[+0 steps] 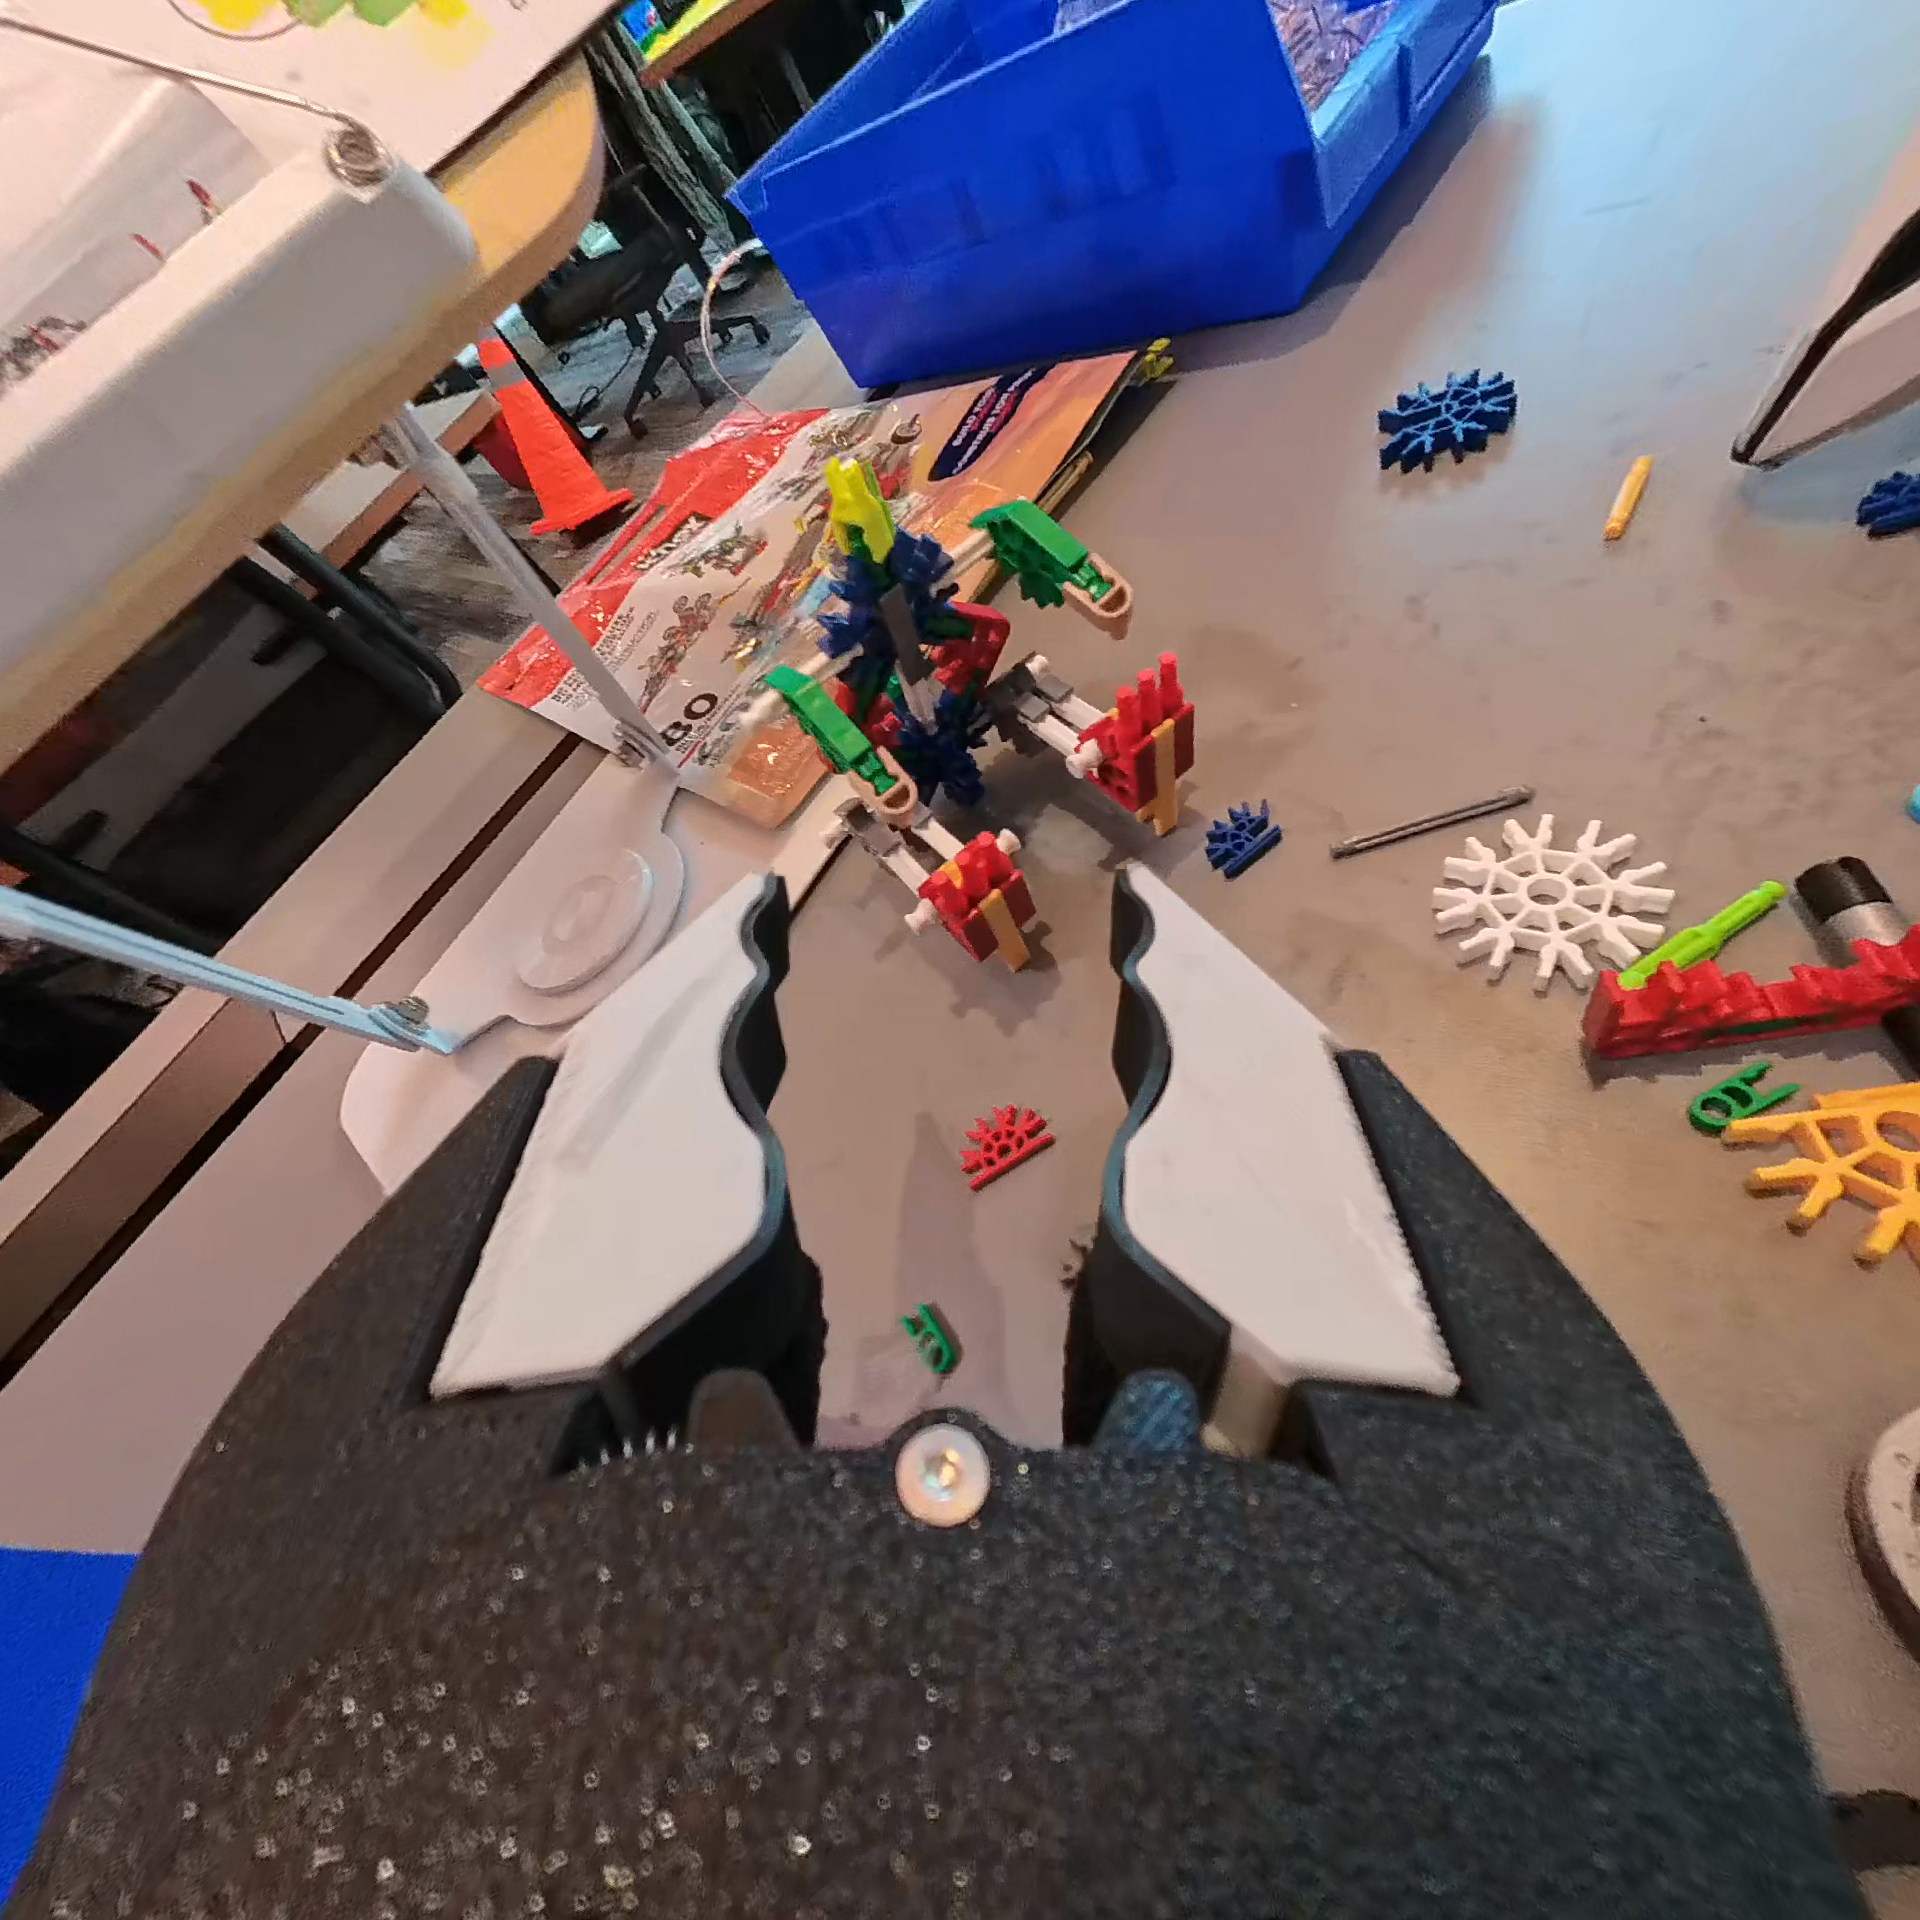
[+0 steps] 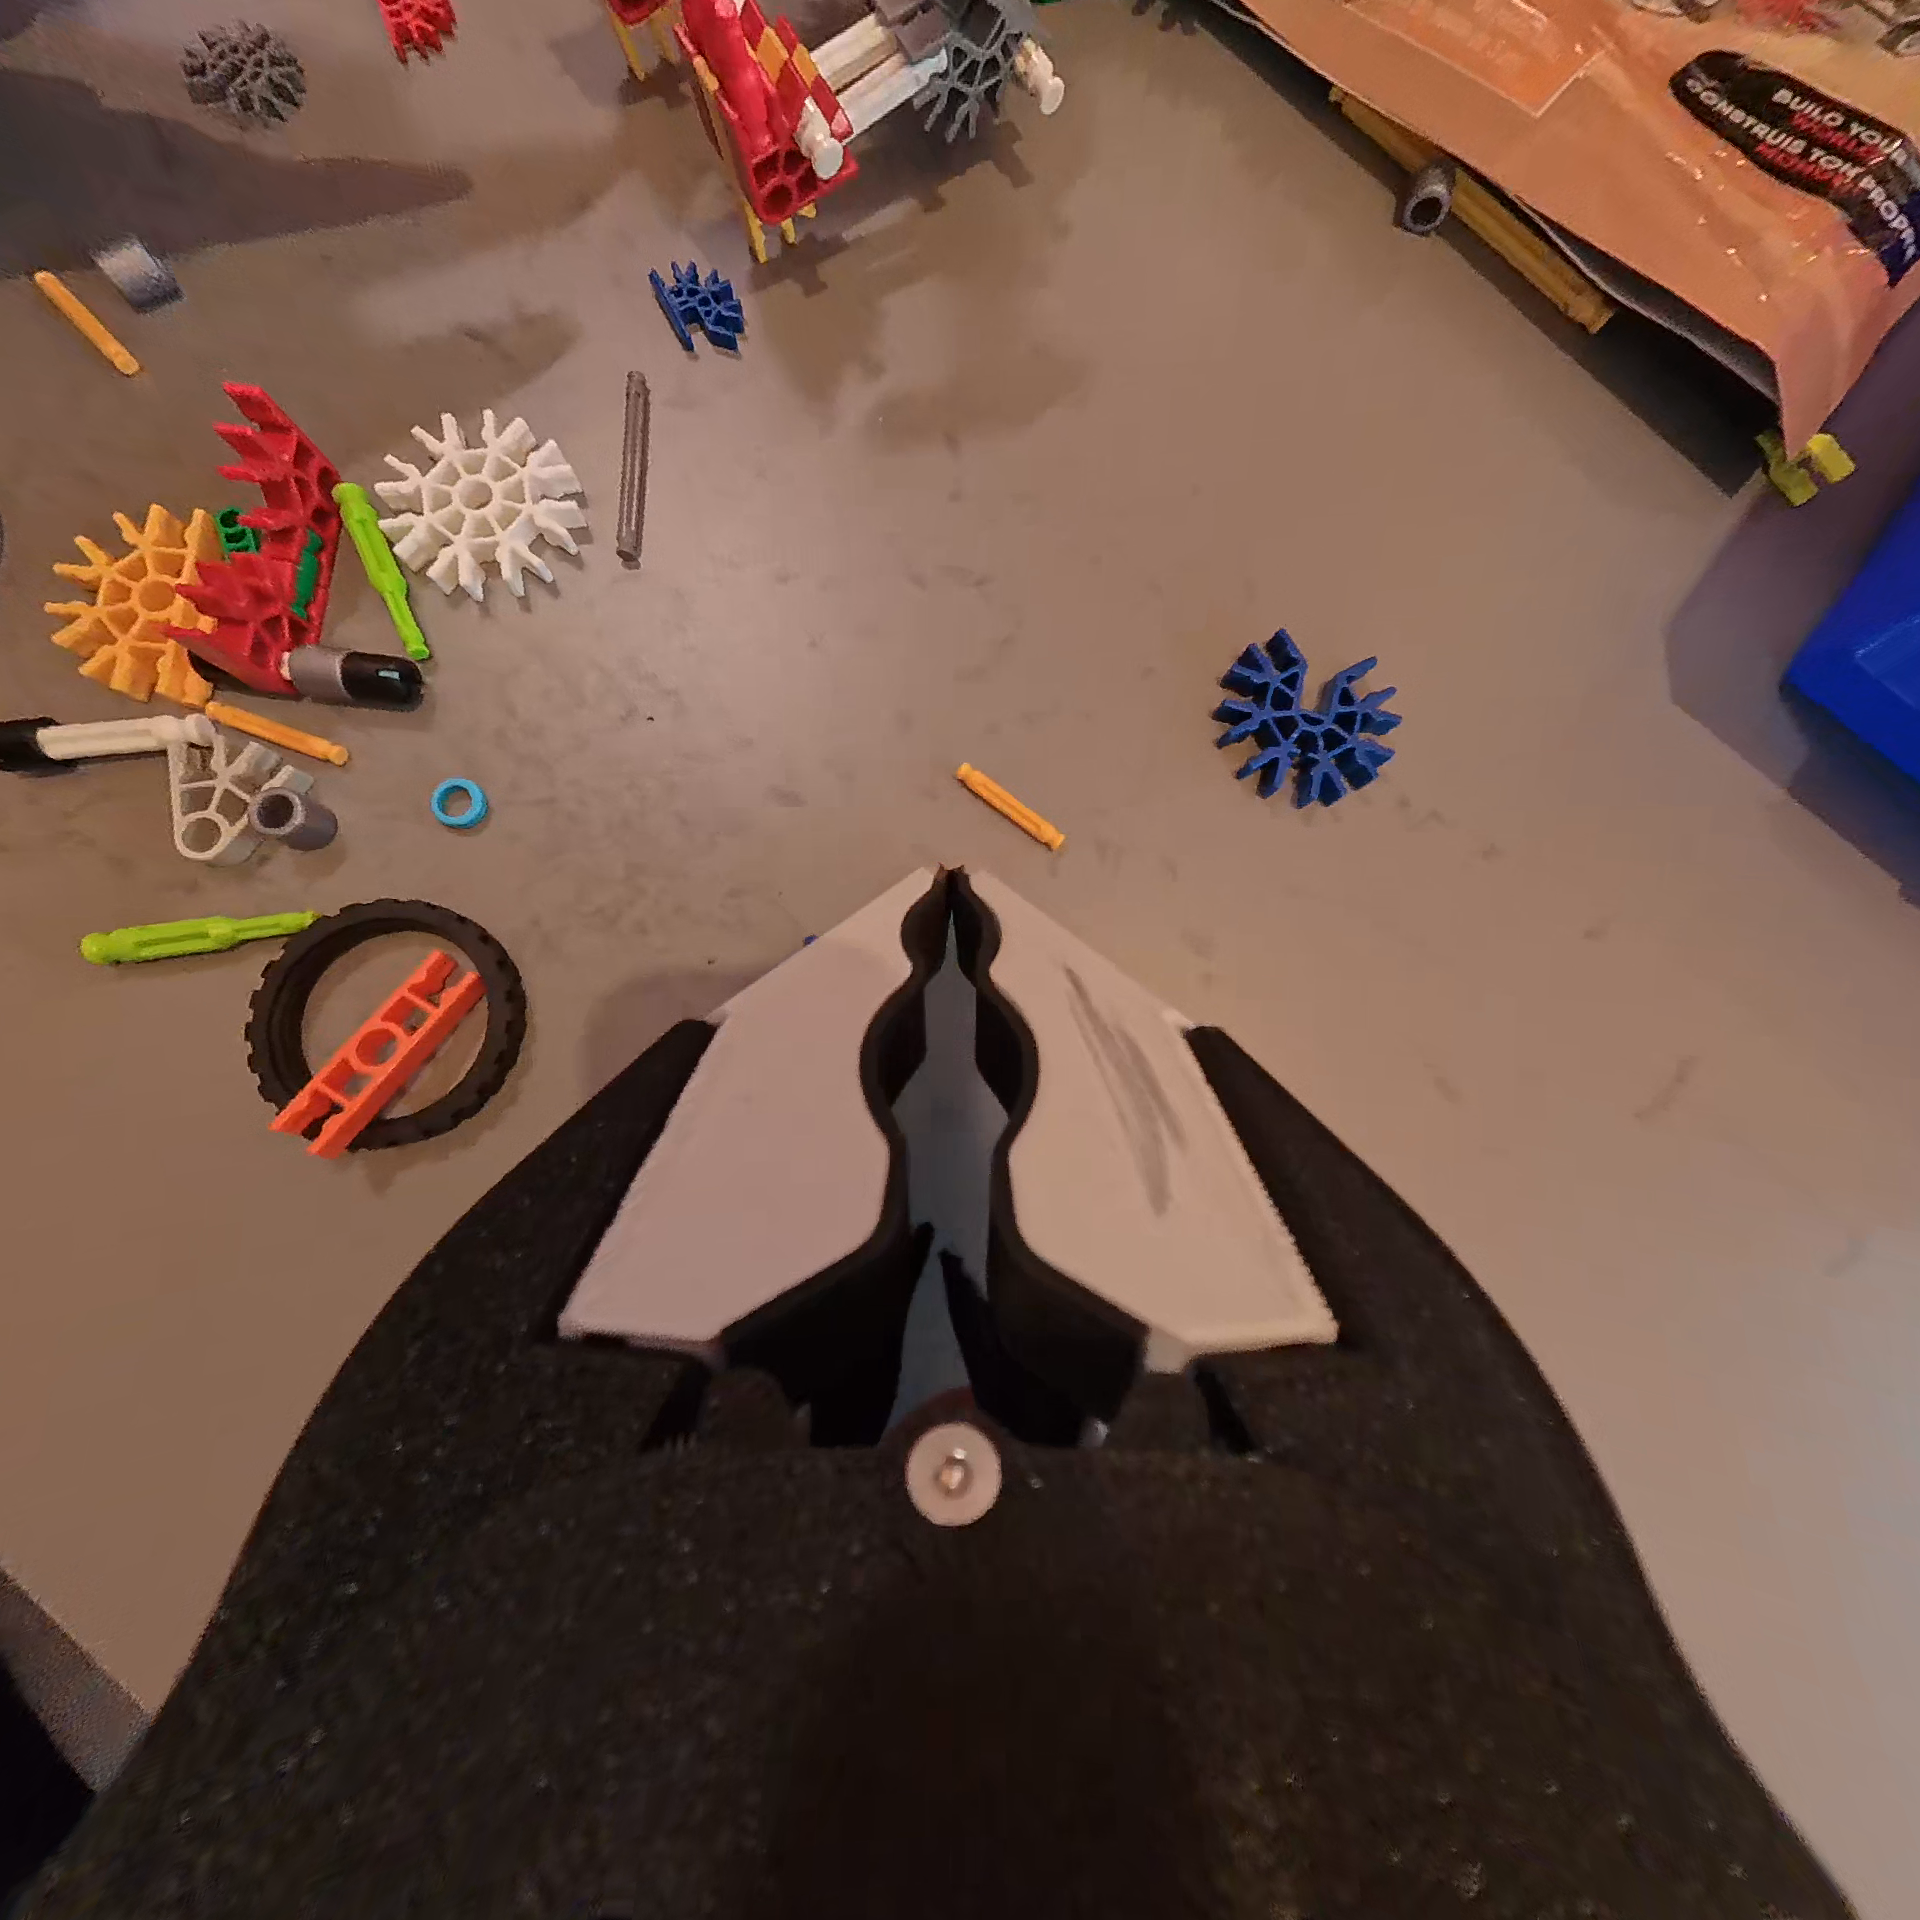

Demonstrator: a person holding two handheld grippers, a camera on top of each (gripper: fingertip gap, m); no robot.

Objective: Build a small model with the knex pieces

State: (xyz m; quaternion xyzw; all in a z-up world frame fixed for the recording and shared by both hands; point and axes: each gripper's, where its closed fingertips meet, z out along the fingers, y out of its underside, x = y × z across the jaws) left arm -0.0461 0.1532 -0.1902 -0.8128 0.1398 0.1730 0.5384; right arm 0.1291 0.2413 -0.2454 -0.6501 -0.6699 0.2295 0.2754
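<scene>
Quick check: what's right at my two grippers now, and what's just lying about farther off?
At the grippers:
- left gripper, open: toy model just ahead; red half connector and green clip below its jaws
- right gripper, shut, nothing in it: orange rod nearest, blue connector beyond

Lying about:
- white connector
- black tyre ring
- blue bin
- printed bag

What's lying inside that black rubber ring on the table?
An orange plastic strip lies across the black ring, one end overhanging its rim. The bare grey table shows through elsewhere; anything beneath the strip is hidden.
</scene>
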